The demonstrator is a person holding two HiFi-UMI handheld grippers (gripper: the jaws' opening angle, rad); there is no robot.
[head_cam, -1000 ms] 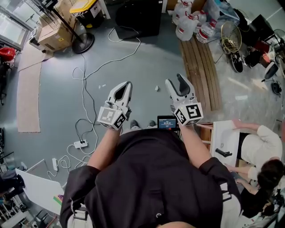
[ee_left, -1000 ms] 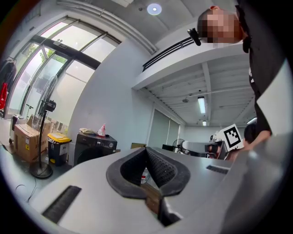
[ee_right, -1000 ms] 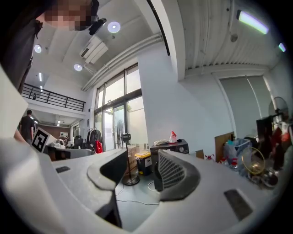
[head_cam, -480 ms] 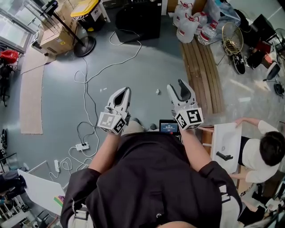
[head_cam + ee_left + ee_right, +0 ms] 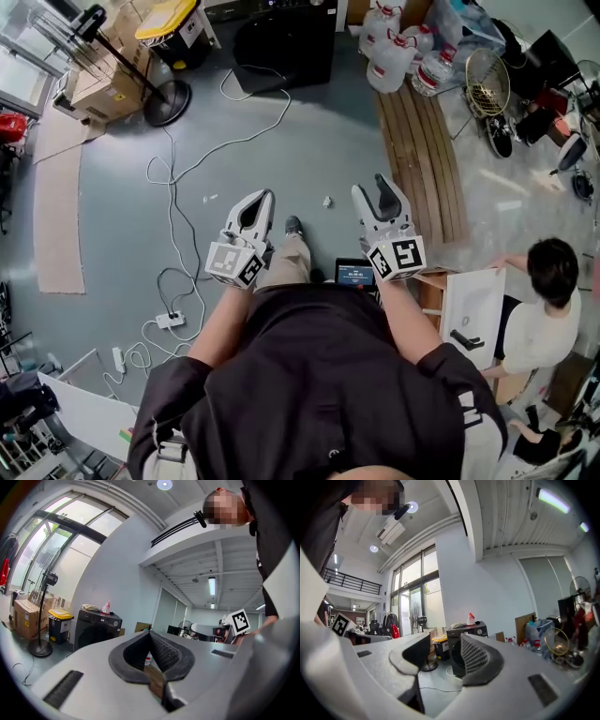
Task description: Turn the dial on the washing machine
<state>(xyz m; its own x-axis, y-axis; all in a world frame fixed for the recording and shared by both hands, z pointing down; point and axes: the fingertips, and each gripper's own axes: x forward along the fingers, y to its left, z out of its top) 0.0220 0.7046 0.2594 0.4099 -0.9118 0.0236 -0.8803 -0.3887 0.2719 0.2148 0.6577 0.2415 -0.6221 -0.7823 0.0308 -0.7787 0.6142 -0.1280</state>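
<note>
The left hand-held gripper (image 5: 263,196) is closed on nothing, tips meeting, and looks spare for this step. The washing machine (image 5: 285,37) stands at the far wall, well apart from both grippers, with loose white cable (image 5: 217,145) lying on the floor (image 5: 309,141) between. Its dial (image 5: 479,631) seems to sit on the front panel's right side. The right hand-held gripper (image 5: 371,187) is open and empty; walk closer, square its jaws around the dial, then close and twist.
</note>
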